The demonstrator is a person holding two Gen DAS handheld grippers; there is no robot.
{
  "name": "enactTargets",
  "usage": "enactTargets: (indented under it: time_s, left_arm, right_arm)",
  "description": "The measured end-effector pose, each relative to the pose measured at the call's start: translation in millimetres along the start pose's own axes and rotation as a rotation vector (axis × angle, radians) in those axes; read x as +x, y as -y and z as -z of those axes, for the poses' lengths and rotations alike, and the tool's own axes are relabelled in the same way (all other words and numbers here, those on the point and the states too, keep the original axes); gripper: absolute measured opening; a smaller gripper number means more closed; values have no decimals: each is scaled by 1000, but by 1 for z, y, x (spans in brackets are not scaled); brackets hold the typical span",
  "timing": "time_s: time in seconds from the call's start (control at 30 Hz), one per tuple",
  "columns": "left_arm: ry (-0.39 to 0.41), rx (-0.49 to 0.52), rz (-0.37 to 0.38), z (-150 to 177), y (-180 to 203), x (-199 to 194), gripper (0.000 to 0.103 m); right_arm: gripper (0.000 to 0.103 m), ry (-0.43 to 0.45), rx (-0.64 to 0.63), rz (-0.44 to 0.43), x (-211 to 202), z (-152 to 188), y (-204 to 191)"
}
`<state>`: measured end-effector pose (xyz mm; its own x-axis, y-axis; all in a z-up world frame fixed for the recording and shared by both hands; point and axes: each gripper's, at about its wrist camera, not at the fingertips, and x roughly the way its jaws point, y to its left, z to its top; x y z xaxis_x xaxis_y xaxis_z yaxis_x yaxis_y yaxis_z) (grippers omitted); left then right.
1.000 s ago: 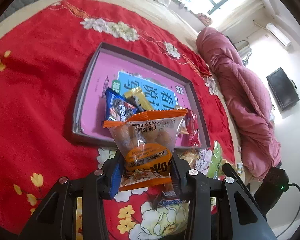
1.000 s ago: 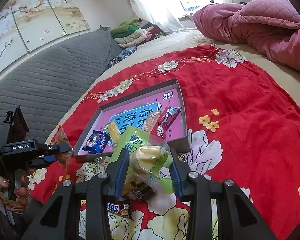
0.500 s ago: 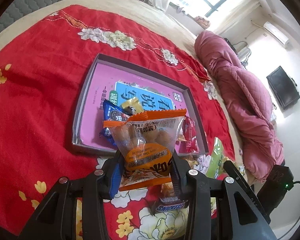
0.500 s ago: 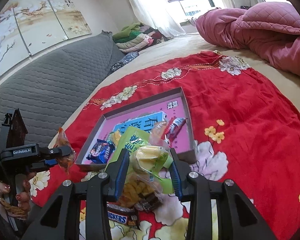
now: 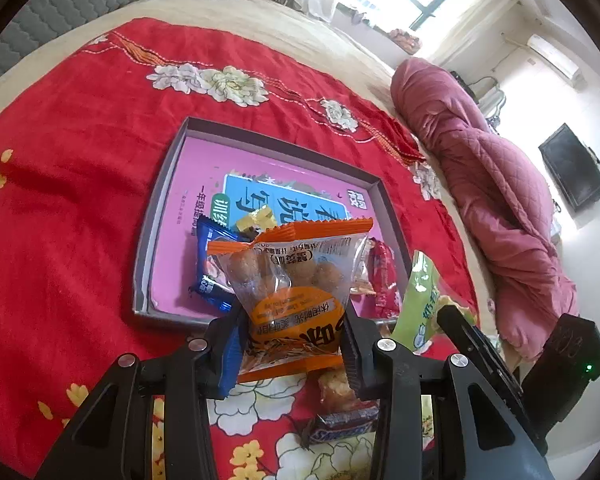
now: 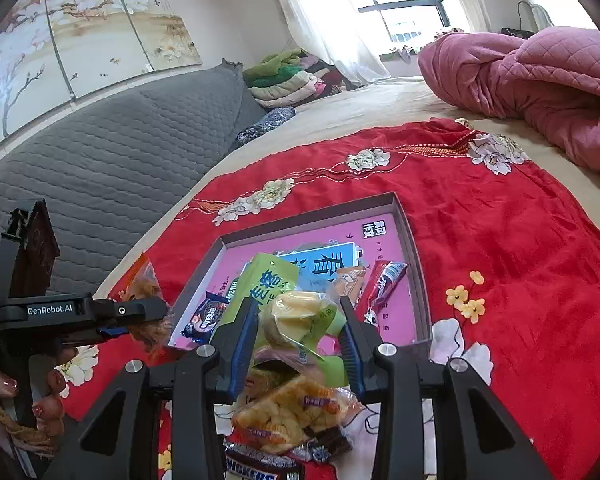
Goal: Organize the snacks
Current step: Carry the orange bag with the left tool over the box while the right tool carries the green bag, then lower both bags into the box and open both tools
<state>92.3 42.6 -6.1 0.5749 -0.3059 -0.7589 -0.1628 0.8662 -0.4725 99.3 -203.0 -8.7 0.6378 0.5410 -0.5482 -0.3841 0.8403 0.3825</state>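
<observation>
Red cloth with white and yellow flowers (image 5: pixel 80 184) covers a big bed, and a pink quilt (image 6: pixel 540 76) is piled at the far side. A shallow grey box with a pink bottom (image 5: pixel 162 216) sits in the middle of the cloth.

On the left, the left gripper (image 5: pixel 292 340) is clamped on a clear and orange packet of round brown snacks (image 5: pixel 296 280). The packet sticks up in front of the near edge of the box. It looks like it is in the air, not yet inside.

Some snacks already lie in the box: a blue cookie packet (image 5: pixel 208 268), a yellow packet (image 5: pixel 256 218), a small clear packet and a long red packet (image 6: pixel 384 280). So part of the job looks done.

On the right, the right gripper (image 6: pixel 298 328) is clamped on a green packet with a pale yellow snack inside (image 6: pixel 296 312). It is also held up near the front of the box.

Below the grippers, more snacks wait on the cloth: a Snickers bar (image 6: pixel 260 466) and a clear packet of orange and yellow snacks (image 6: pixel 296 408). These are not put away yet. I think the two held packets go in next, then the rest.
</observation>
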Motion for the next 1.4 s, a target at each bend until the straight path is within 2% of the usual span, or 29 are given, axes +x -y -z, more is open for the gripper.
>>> enactTargets:
  time_s: [0.5, 0.83, 1.4]
  left_arm:
    - [-18, -2, -35, -11, 2, 31, 43]
    - [-32, 15, -62, -15, 6, 50, 43]
    - [-48, 33, -88, -17, 10, 73, 43]
  right_arm:
    - [39, -29, 7, 26, 29, -3, 7]
    - [39, -78, -36, 75, 51, 1, 4]
    - [40, -98, -56, 105, 62, 7, 8]
